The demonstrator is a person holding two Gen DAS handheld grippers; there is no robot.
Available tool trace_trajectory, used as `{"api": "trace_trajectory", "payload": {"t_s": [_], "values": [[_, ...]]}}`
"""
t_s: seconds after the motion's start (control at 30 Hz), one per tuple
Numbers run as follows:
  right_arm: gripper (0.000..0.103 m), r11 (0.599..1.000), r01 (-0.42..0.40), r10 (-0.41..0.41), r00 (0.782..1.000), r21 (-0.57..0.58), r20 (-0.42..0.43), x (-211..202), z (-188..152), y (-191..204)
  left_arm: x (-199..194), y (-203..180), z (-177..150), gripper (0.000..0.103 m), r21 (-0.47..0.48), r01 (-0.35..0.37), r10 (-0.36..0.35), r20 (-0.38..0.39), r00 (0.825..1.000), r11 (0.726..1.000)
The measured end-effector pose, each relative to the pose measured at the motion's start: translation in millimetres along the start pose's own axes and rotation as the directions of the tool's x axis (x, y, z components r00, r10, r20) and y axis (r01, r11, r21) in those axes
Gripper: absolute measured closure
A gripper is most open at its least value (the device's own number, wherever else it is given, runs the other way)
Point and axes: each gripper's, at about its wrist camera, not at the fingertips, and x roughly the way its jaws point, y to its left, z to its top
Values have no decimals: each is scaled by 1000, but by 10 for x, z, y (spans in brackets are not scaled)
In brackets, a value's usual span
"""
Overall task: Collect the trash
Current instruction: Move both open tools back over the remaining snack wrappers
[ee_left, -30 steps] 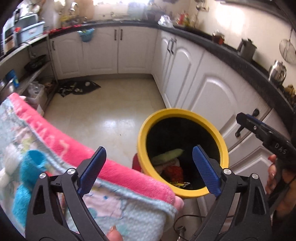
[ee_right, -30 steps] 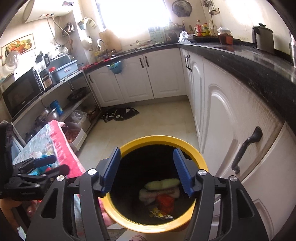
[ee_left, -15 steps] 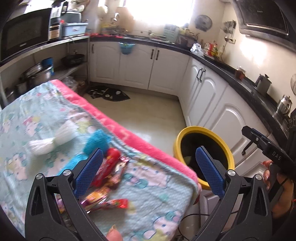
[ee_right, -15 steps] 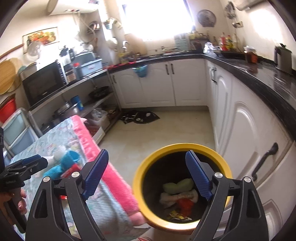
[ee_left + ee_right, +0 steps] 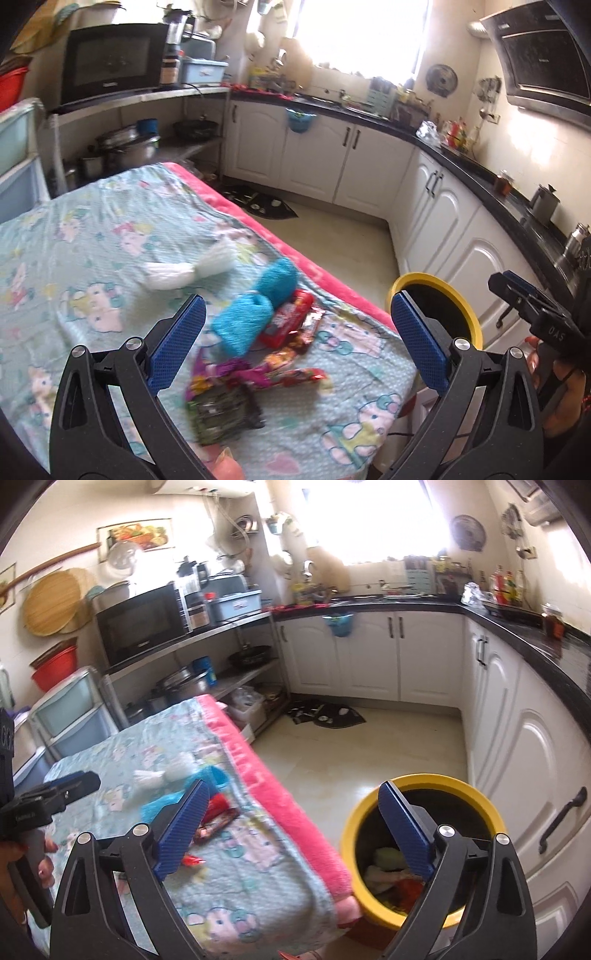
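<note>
Wrappers – red, purple, crinkled foil – heaped on blanket, left tool agape, right tool opening, empty

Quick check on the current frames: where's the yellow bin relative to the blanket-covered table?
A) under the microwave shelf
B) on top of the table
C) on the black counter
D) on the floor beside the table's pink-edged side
D: the yellow bin stands on the floor next to the pink edge of the blanket-covered table, with the white cabinets on its other side; some trash already lies inside it.
</note>
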Motion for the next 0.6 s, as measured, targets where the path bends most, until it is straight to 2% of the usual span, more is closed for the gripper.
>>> {"api": "trace_trajectory", "payload": {"t_s": [0.37,0.5,0.6], "values": [[11,992,-101,98,995,-77,-30,-4,-45,489,-405,511,-73,11,-51,-88,90,37,995,995],[10,985,-131,127,991,-109,-50,9,-91,662,-442,671,-160,11,-50,-134,135,16,991,990],[10,980,-153,145,987,-128,-70,40,-155,774,-438,762,-218,11,-46,-143,143,-2,990,989]]}}
